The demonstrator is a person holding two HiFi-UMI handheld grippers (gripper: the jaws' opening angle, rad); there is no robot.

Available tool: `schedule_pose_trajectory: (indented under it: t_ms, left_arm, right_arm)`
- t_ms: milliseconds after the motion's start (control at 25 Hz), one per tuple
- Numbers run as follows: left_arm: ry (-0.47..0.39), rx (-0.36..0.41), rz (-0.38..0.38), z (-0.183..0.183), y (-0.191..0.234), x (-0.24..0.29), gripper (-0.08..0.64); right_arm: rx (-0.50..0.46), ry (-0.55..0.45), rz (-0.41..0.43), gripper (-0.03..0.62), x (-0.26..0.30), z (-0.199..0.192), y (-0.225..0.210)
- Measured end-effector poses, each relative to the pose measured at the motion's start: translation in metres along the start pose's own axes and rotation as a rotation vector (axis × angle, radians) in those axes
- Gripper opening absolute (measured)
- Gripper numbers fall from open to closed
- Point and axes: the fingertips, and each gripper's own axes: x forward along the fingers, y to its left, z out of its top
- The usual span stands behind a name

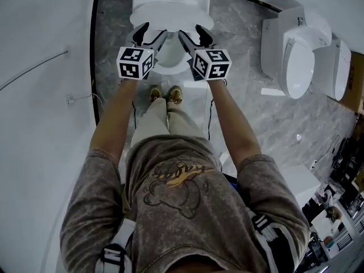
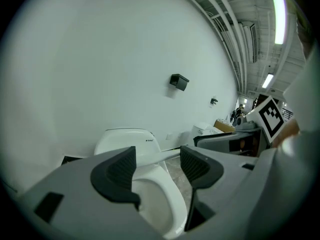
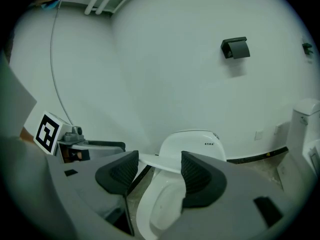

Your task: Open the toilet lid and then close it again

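Two grippers meet the partly raised toilet lid (image 1: 170, 20): its thin front edge crosses the gap between the parted jaws of the left gripper (image 1: 151, 36) and the right gripper (image 1: 193, 36). We cannot tell whether any pad touches it. Below, their marker cubes (image 1: 135, 62) hide much of the bowl (image 1: 170, 58).
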Motion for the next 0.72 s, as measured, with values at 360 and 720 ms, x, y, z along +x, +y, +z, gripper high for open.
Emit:
schedule_pose_trajectory:
  t_ms: [360, 720]
  left_arm:
    - [0.061, 0.002, -0.059, -0.072, -0.020, -0.023, 0.270]
    - [0.151, -0.049, -0.059, -0.165, -0.028, -0.027, 0.270]
  right_arm:
    - [-0.016, 0.063, 0.002, 0.281, -0.022, -0.073, 0.015]
    - [0.034, 0.137, -0.043, 0.281, -0.030, -0.164, 0.016]
